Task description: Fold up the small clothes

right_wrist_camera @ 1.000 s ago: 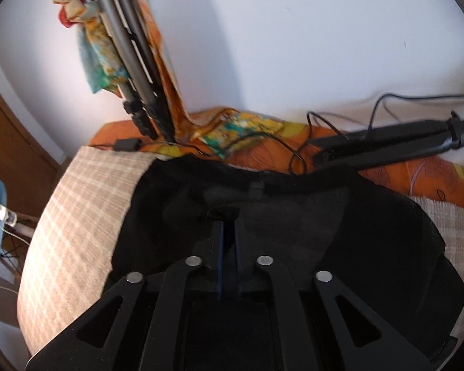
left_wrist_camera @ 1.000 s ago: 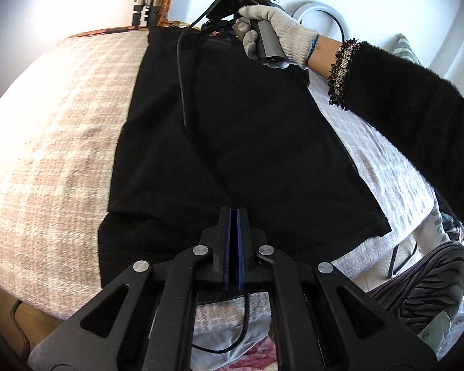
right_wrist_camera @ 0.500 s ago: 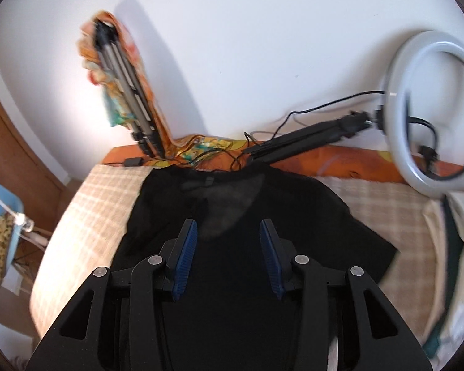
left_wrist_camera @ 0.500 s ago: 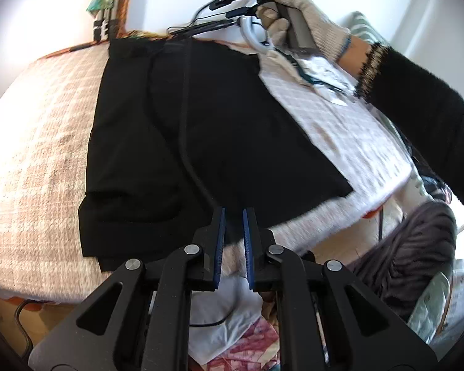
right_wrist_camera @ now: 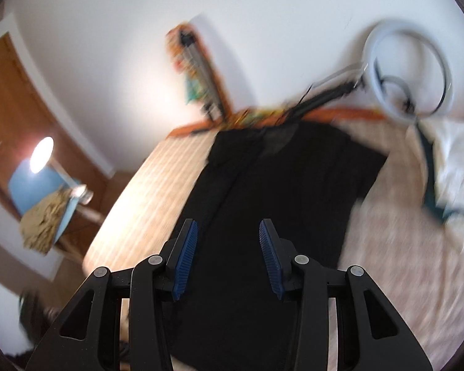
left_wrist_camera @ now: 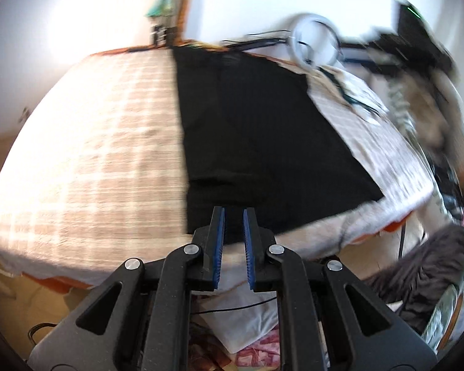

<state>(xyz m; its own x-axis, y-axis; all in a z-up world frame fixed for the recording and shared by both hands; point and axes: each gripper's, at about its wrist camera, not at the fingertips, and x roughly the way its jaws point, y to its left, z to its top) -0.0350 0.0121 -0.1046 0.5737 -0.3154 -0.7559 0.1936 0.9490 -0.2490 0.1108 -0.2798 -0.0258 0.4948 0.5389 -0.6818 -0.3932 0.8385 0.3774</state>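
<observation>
The flat black cotton garment [left_wrist_camera: 256, 130] lies lengthwise on the checked beige bedspread [left_wrist_camera: 102, 142], its near hem just ahead of the empty, slightly parted left gripper [left_wrist_camera: 233, 232], apparently nearer than the raised, wide-open right gripper [right_wrist_camera: 228, 256].

I see a bed [left_wrist_camera: 102, 142] with a pink-beige checked cover against a white wall [right_wrist_camera: 263, 15]. Ring light [right_wrist_camera: 408, 71] at 2 o'clock in my right view, brown wooden door [right_wrist_camera: 12, 92] at 9, a bright lamp [right_wrist_camera: 41, 154] beside a blue chair [right_wrist_camera: 43, 191].
</observation>
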